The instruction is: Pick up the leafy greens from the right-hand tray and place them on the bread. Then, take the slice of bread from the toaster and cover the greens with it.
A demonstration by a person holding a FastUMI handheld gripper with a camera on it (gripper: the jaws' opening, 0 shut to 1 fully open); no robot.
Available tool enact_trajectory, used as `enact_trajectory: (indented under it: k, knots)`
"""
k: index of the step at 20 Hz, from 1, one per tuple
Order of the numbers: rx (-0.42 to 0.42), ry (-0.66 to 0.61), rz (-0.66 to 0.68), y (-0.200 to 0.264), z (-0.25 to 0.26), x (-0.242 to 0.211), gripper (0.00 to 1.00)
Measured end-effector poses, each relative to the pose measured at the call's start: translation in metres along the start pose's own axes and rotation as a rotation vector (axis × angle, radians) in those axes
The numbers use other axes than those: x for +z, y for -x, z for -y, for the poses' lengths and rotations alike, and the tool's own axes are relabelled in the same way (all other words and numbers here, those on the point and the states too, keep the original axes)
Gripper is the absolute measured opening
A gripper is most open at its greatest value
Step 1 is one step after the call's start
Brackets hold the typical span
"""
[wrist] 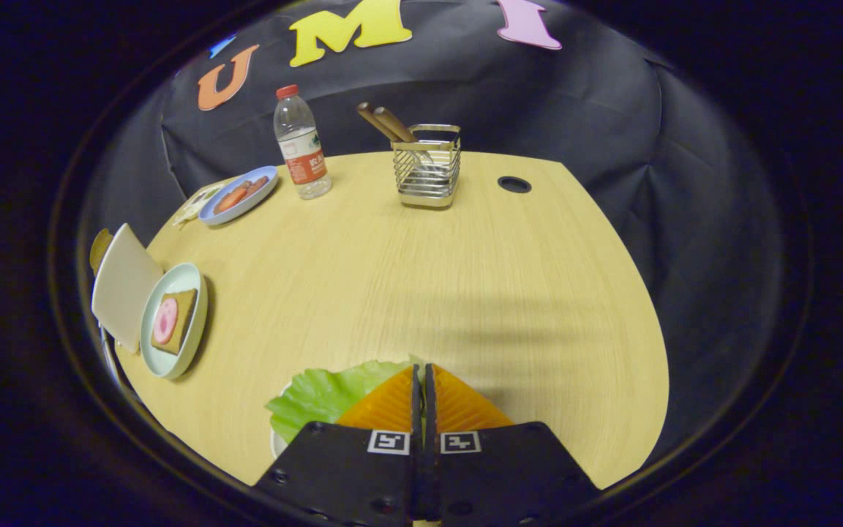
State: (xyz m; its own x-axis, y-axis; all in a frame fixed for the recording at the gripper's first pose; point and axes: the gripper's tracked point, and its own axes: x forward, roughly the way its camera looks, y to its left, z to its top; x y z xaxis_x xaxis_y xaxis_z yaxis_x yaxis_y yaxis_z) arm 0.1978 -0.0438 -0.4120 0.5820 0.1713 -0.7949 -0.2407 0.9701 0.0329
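the gripper (421, 369) has its two fingers (391, 406) pressed together with just a thin dark slit between them, and a lettuce leaf (323, 395) is pinched at their tips: the green, ruffled leaf spreads out to the left of the fingers and a small edge of it peeks just above the tips. so the claw is clenched on the leafy greens. under the leaf, a sliver of a white tray rim (276, 441) shows beside the left finger's base.

taking the wire utensil holder (427, 166) as the landmark: it stands far beyond the fingertips on the light wooden table (407, 278), with two brown handles (386, 123) leaning out of it to the left. just right of the holder is a round dark hole (514, 184) in the tabletop. left of the holder stands a clear water bottle (301, 143) with a red cap and a reddish label. further left of the holder, just beside the bottle, is a blue oval plate (238, 195) with reddish slices on it.

well to the left of the holder and much nearer the gripper lies a pale green plate (191, 278) carrying a square slice of brown bread (181, 316) topped with a pink round slice (165, 320). the bread is well apart from the leaf. touching that plate on its far side is a cream-coloured toaster (123, 282), with what looks like a brownish slice (99, 247) poking from its top end.
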Motion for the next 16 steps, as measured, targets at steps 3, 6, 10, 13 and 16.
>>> enact_trajectory:
  k: [3, 6, 10, 13, 16]
  knots:
    - [-0.012, -0.009, 0.028, 0.016, -0.008, 0.006, 0.01]
    - [-0.026, -0.013, 0.068, 0.042, -0.019, 0.012, 0.01]
    - [-0.052, -0.048, 0.115, 0.083, -0.039, 0.018, 0.01]
    - [-0.060, -0.061, 0.142, 0.110, -0.059, 0.019, 0.01]
    - [-0.087, -0.052, 0.162, 0.134, -0.078, 0.021, 0.01]
